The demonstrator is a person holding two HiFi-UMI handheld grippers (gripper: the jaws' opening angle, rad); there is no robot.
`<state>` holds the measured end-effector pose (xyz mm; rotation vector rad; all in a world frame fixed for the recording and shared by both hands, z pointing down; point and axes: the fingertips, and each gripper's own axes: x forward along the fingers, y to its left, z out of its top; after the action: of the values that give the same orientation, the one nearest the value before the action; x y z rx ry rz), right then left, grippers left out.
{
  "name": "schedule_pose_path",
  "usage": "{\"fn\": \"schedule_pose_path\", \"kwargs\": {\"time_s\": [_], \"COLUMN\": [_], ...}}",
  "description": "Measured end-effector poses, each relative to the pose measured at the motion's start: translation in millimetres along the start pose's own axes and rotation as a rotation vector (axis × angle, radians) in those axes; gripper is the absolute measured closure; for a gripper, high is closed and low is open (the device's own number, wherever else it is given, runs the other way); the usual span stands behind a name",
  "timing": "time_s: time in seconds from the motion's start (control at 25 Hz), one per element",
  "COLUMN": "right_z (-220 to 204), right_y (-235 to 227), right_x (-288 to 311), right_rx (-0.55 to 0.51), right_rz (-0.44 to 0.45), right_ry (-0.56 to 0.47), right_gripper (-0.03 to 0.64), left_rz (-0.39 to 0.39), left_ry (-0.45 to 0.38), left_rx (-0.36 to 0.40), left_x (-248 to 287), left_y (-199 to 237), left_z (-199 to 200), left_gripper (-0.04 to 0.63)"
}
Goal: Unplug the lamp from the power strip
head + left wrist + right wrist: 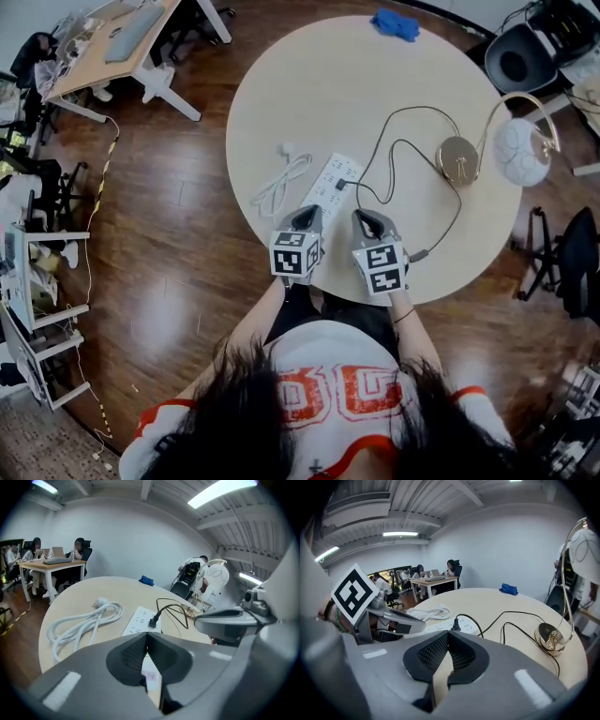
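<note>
A white power strip [328, 181] lies on the round table [309, 84], with the lamp's black plug [343, 185] standing in it. The black cord [401, 145] loops over to the lamp's gold base [458, 159] and white globe shade [521, 152]. Both grippers hover side by side at the table's near edge, just short of the strip. My left gripper [308, 214] is shut and empty; its view shows the strip [138, 619] and plug [153, 620] ahead. My right gripper [367, 217] is shut too, holding nothing, with the plug [455, 626] in front of it.
The strip's own white cable [281, 181] lies coiled to its left. A blue cloth [395, 23] sits at the table's far edge. A black chair [514, 58] and other chairs stand to the right; desks with people [56, 557] are across the room.
</note>
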<state>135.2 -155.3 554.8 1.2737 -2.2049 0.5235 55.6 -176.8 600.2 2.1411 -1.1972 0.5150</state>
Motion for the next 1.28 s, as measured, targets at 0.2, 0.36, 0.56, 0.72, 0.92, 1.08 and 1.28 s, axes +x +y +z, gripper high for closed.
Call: {"fn": "schedule_pose_path", "kwargs": {"time_s": [0.2, 0.36, 0.56, 0.72, 0.92, 1.08, 1.28], "right_z": [-15, -24, -29, -22, -10, -3, -5], "right_y": [-9, -7, -5, -1, -4, -7, -6], "right_x": [29, 48, 65, 76, 91, 100, 105], "right_rx": [-0.011, -0.034, -0.046, -0.104, -0.123, -0.175, -0.181], "right_rz": [0.046, 0.079, 0.115, 0.114, 0.085, 0.115, 0.154], "right_ry": [0.041, 0.092, 0.133, 0.131, 0.105, 0.105, 0.137], "right_gripper": [0.614, 0.592, 0.537, 0.511, 0.476, 0.47, 0.492], "left_rz": [0.05, 0.073, 0.122, 0.127, 0.112, 0.079, 0.06], "left_ry": [0.057, 0.116, 0.219, 0.283, 0.296, 0.309, 0.296], "left_rx": [-0.06, -0.073, -0.052, -0.049, -0.079, -0.067, -0.081], "left_x": [21, 32, 42, 42, 41, 43, 43], "left_y": [5, 7, 10, 10, 8, 5, 2], "left_z": [-4, -7, -11, -12, -16, -16, -15], "left_gripper": [0.595, 0.595, 0.595, 0.595, 0.595, 0.595, 0.595]}}
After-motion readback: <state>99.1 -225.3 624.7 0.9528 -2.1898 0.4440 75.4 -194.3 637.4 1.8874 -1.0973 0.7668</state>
